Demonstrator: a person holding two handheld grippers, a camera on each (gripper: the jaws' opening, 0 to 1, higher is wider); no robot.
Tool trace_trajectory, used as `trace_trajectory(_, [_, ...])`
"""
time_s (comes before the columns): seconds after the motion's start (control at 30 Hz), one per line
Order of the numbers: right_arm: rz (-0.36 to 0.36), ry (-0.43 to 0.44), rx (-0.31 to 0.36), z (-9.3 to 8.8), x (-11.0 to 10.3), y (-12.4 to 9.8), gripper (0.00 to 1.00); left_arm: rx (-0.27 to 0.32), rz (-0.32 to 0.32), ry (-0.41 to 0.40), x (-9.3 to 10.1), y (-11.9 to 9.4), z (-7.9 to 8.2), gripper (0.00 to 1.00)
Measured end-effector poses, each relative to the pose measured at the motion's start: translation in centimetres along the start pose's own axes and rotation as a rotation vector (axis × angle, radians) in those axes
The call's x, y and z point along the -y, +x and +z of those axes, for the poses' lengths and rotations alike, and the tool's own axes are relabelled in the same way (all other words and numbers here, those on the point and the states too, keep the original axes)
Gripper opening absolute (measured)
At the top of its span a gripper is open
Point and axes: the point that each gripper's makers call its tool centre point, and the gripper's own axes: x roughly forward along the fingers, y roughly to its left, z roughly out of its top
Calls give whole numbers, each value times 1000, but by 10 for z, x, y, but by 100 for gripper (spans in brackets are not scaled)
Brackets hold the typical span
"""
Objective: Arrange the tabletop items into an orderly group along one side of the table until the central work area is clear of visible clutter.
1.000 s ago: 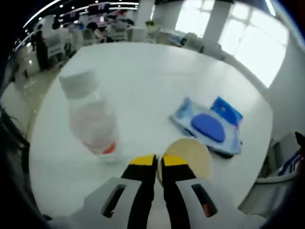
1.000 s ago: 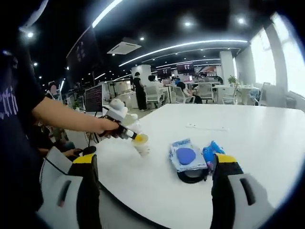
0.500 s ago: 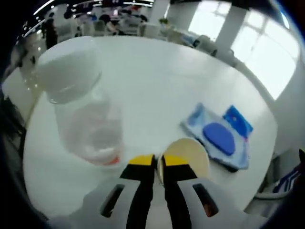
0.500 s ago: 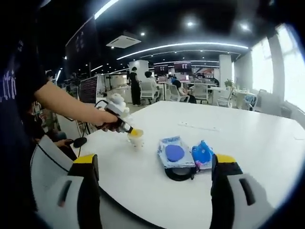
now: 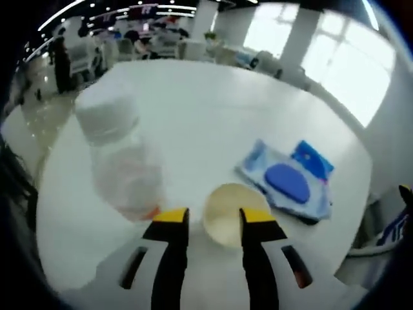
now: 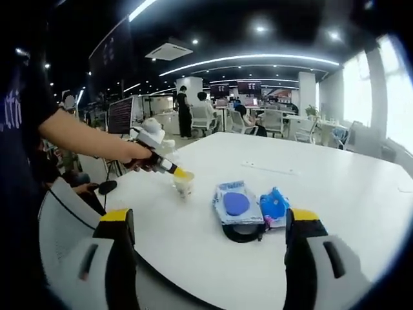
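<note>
White table [image 5: 213, 116]: empty cup [image 5: 227, 213], capped jar [image 5: 119, 155].

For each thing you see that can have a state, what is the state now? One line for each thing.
Left gripper: open, jaws on both sides of the cup.
Right gripper: open, holds nothing.
Paper cup: upright on the table, looks empty.
Plastic bottle: upright, white cap on.
Wipes pack: flat, blue lid shut.

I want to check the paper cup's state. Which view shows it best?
The left gripper view: the paper cup sits close between the left gripper's open jaws, its inside visible. The right gripper view shows the cup small and distant at the left gripper's tip, detail unclear.
</note>
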Motion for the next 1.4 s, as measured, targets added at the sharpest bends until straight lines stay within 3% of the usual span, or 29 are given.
trace_trajectory(0.2, [-9, 9, 5, 0, 0, -1, 97, 27, -7, 185, 12, -14, 1, 41])
trace_trajectory(0.5, [-21, 29, 4, -4, 2, -2, 96, 41, -80, 255, 30, -14, 0, 36])
trace_trajectory(0.7, [-27, 40, -1, -7, 3, -2, 96, 17, -96, 308, 34, -6, -5, 29])
trace_trajectory(1.07, [-35, 43, -17, -12, 4, 0, 94, -71, -100, 579, 38, 19, -15, 20])
trace_trajectory(1.23, [-40, 41, -27, -14, 5, 0, 94, -107, -101, 645, 35, 30, -15, 15])
trace_trajectory(1.33, [-45, 42, -29, -15, 6, 0, 93, -134, -100, 724, 30, 33, -17, 9])
trace_trajectory(1.4, [-48, 44, -29, -15, 6, 0, 93, -139, -104, 729, 29, 34, -17, 4])
